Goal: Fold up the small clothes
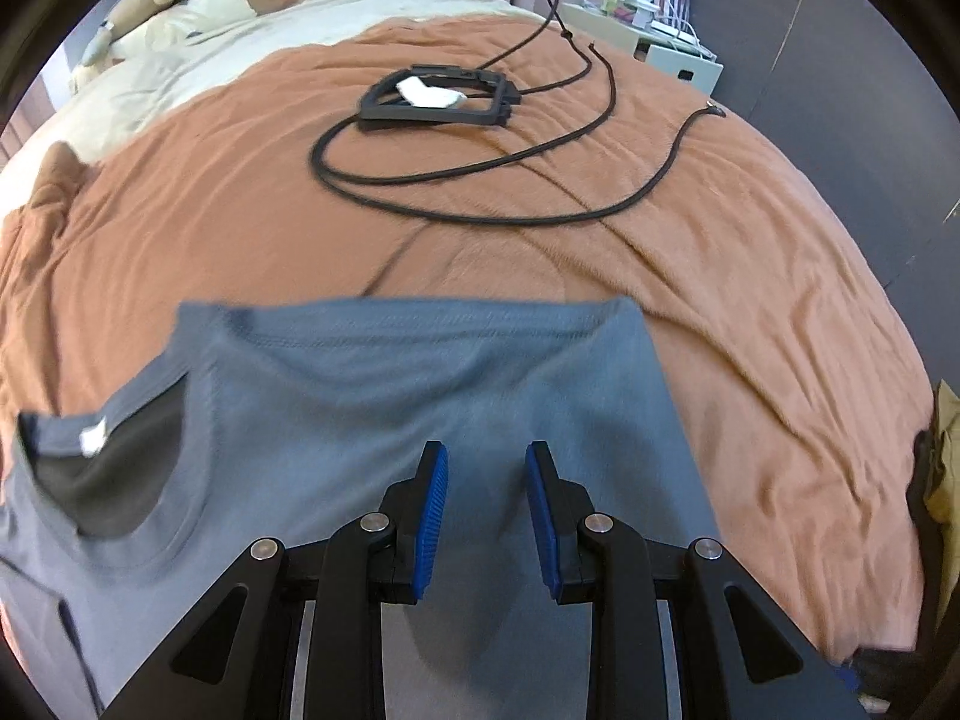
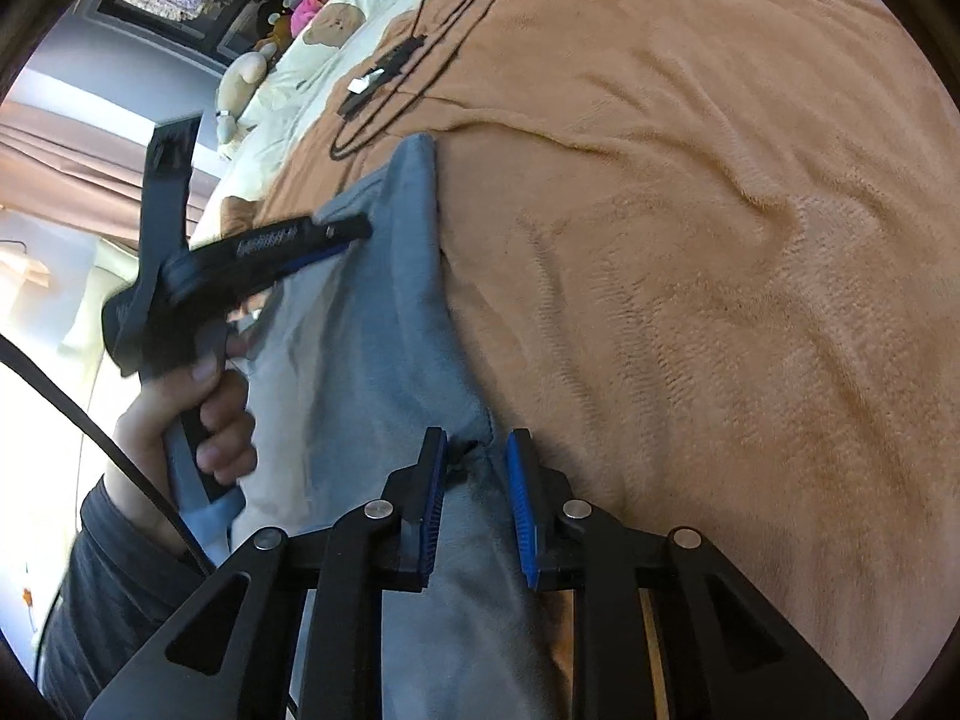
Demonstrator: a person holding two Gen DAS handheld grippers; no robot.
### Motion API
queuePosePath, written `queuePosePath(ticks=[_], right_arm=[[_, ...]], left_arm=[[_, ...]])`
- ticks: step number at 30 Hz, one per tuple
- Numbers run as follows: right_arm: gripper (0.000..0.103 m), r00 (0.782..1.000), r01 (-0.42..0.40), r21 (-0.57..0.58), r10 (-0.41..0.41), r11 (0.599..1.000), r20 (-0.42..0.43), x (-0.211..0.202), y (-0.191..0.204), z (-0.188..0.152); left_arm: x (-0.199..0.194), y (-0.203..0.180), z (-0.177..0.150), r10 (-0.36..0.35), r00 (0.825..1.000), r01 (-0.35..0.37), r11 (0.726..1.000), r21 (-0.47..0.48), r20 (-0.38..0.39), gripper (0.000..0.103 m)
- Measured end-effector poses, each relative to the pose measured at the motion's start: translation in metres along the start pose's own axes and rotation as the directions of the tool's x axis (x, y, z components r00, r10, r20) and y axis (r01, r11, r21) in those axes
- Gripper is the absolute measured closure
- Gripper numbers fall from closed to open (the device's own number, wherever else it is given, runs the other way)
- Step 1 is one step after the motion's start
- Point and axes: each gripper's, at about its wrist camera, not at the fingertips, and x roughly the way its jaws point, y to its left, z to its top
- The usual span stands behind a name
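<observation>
A small grey-blue T-shirt (image 1: 372, 396) lies flat on the orange blanket, its collar with a white label at the left. My left gripper (image 1: 487, 462) hovers open over the shirt's middle, its blue pads apart with only cloth below. In the right wrist view the same shirt (image 2: 384, 324) runs up the blanket's left side. My right gripper (image 2: 477, 450) is open, its pads astride the shirt's edge corner. The left gripper (image 2: 345, 234), held by a hand, shows there over the shirt's far part.
An orange blanket (image 1: 720, 276) covers the bed. A black frame with a white tag (image 1: 438, 96) and looping black cables (image 1: 480, 180) lie beyond the shirt. Pillows and plush toys (image 1: 180, 0) sit at the head. A white cabinet (image 1: 666, 42) stands beside the bed.
</observation>
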Motion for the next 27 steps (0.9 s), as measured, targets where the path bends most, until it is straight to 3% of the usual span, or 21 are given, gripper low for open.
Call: queuePosePath(ticks=[13, 17, 27], right_arm=[[0.085, 0.999, -0.007, -0.005, 0.007, 1.0, 0.032, -0.014, 0.007, -0.005], [0.072, 0.999, 0.004, 0.01, -0.005, 1.0, 0.042, -0.025, 0.007, -0.009], [0.072, 0.998, 0.05, -0.015, -0.05, 0.999, 0.035, -0.043, 0.018, -0.02]], left_arm=[[-0.042, -0.014, -0.081, -0.096, 0.995, 0.095, 0.995, -0.025, -0.014, 0.074], [-0.044, -0.025, -0.103, -0.112, 0.993, 0.111, 0.994, -0.018, -0.028, 0.074], [-0.06, -0.033, -0.147, -0.115, 0.992, 0.114, 0.993, -0.033, -0.048, 0.075]])
